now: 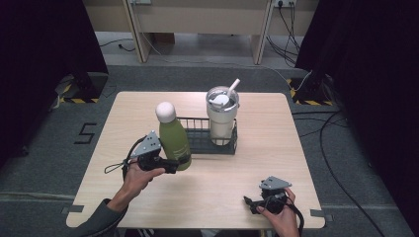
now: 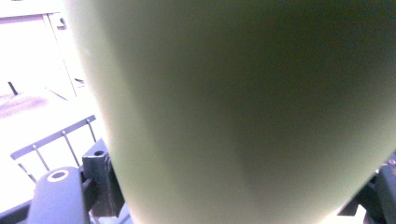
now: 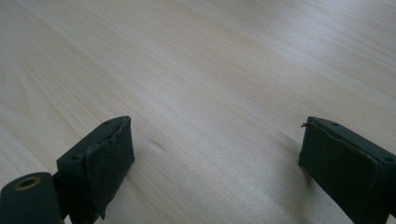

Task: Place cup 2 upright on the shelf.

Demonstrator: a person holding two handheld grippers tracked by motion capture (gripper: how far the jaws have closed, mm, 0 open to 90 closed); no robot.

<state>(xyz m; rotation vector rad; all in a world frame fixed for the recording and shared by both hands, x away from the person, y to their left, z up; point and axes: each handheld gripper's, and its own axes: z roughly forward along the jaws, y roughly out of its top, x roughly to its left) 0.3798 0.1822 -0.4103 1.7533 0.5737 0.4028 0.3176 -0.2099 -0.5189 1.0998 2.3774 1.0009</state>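
Beside the basket's [image 1: 200, 143] front-left corner, the left gripper [image 1: 170, 164] is clamping its fingers on the lower body of the green bottle [image 1: 174, 140], which is standing upright, long axis vertical, the basket just to its right. Near the bench [image 1: 212, 185] edge, the right gripper's [image 1: 249, 202] 2 fingers are gaping empty, well apart from the bottle.

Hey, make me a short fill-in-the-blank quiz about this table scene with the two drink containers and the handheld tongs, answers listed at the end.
1. The left tongs are shut on the olive-green metal bottle, whose rounded cap is ____.
2. The cream insulated tumbler stands inside the dark wire ____.
3. A white ____ sticks out of the tumbler's lid.
4. The right tongs, over the light wooden table, hold ____.

Missing words: white; basket; straw; nothing
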